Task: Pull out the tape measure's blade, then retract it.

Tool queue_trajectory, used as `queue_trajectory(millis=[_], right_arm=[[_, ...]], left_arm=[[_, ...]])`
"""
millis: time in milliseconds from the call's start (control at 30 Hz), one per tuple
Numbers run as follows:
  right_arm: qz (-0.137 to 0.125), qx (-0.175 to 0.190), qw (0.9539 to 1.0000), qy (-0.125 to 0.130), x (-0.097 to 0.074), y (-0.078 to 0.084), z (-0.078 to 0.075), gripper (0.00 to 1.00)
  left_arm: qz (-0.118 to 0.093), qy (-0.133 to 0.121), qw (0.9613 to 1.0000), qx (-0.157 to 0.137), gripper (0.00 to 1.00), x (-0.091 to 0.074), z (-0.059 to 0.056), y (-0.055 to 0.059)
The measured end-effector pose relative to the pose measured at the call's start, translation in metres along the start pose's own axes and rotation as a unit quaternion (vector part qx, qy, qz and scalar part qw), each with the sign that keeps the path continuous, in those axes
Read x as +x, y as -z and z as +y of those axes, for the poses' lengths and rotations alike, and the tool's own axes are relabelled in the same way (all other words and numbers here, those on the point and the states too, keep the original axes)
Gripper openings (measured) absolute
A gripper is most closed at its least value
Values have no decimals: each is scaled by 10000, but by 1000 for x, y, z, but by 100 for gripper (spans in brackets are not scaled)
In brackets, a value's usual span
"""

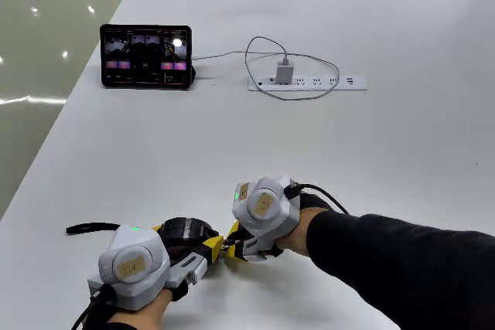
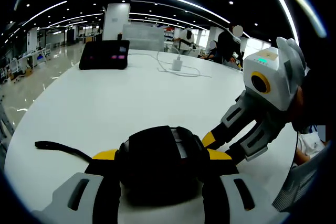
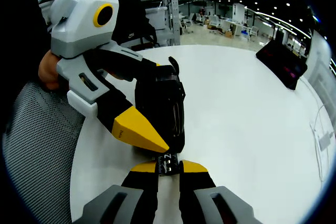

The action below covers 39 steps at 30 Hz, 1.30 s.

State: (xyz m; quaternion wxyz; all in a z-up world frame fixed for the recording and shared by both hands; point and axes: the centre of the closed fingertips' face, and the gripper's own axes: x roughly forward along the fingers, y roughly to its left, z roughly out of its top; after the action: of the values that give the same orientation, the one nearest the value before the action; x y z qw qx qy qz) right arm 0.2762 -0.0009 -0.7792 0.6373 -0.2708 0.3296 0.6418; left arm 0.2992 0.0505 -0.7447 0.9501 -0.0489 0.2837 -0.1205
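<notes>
**Blade tip pinched, pull barely begun**

The left gripper (image 2: 161,155) has its jaws pressed in on either side of the tape measure (image 3: 160,108), clamping the black case between the yellow tips. The right gripper (image 1: 230,247) has its jaws pressed together on the end of the blade (image 3: 168,162). A short stub of printed markings shows just ahead of its tips, right at the case's mouth.

By my reading the task is at its very start. Both holds are set, but almost no blade is out, since the right tips sit just beside the case and nearly touch the left gripper's nearer tip. The whole draw is left to do, and after it the retraction.

The case rests low on the white table (image 1: 325,152), held in front of the left gripper and directly ahead of the right one. Its mouth faces the right gripper, so the blade's long axis runs from one gripper straight to the other. The blade would lengthen along that line if the right gripper drew away.

The black wrist strap (image 1: 89,228) trails on the table from the side of the case away from the right gripper, out past the left gripper's outer jaw. Whether the case lies flat or stands on edge I cannot tell for sure
</notes>
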Motion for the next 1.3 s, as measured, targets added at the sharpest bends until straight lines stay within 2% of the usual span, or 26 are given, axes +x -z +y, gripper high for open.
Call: queue_trajectory(millis=[733,967,1100,1233,1300], right_arm=[[-64,-9,10000,-32,4,-4,2,12],[1,-109,9999,32,5,-4,1,13],[-2,-123,9999,84,4,-5,2,13],[-61,-93,9998,138,-1,-8,0,14],[-106,-59,9998,177,-4,-9,-1,15]], left_arm=[[-23,-21,10000,40,59,0,-1,0],[-57,-36,9999,113,61,0,-2,-1],[-6,-46,9999,107,61,1,-1,0],[55,-23,10000,60,61,1,-1,0],[55,38,9999,-96,61,0,0,-1]])
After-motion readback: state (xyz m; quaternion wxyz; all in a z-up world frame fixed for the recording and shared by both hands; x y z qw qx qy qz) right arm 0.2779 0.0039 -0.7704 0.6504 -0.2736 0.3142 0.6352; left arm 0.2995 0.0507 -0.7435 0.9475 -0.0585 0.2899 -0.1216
